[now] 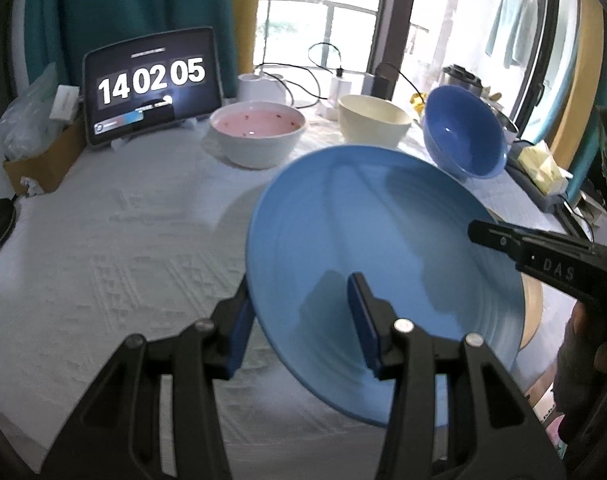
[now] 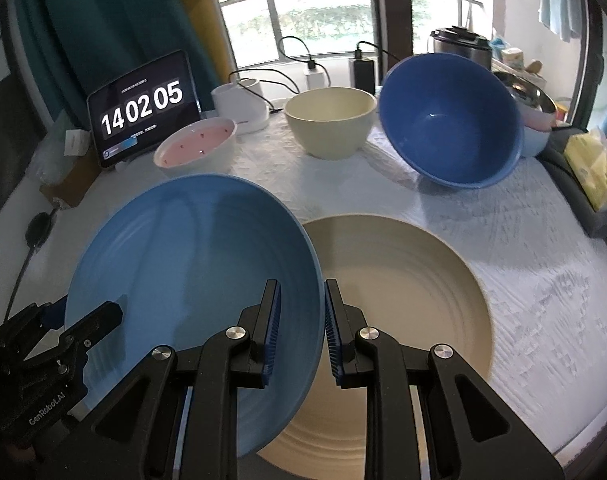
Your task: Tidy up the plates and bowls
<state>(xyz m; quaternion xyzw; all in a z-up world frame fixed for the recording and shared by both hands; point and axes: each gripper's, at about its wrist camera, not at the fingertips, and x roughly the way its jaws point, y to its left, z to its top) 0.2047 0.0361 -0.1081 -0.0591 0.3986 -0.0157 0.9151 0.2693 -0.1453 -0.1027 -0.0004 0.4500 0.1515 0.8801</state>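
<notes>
The cream plate (image 2: 403,320) on the white tablecloth (image 2: 543,300) is partly covered by the light blue plate (image 2: 191,280) tilted above its left side, and from the left wrist view only a thin sliver of it peeks past the blue rim. The dark blue bowl (image 2: 451,120) hides most of the pale dishes behind it, too little showing to tell what they are. The light blue plate is glossy, ringed with faint concentric ridges, and is held off the table, tipped up toward the window. The left gripper (image 1: 303,320) has its blue pads either side of the plate's near-left rim, closed onto it; the right gripper (image 2: 301,328) pinches the opposite rim between narrowly set jaws. The pink-lined bowl (image 2: 197,150) stands by the tablet clock (image 2: 143,108), speckled inside with small dark dots, otherwise empty. The cream bowl (image 2: 329,122) stands upright and empty; the dark blue bowl leans on its side, mouth facing us, empty as well.
</notes>
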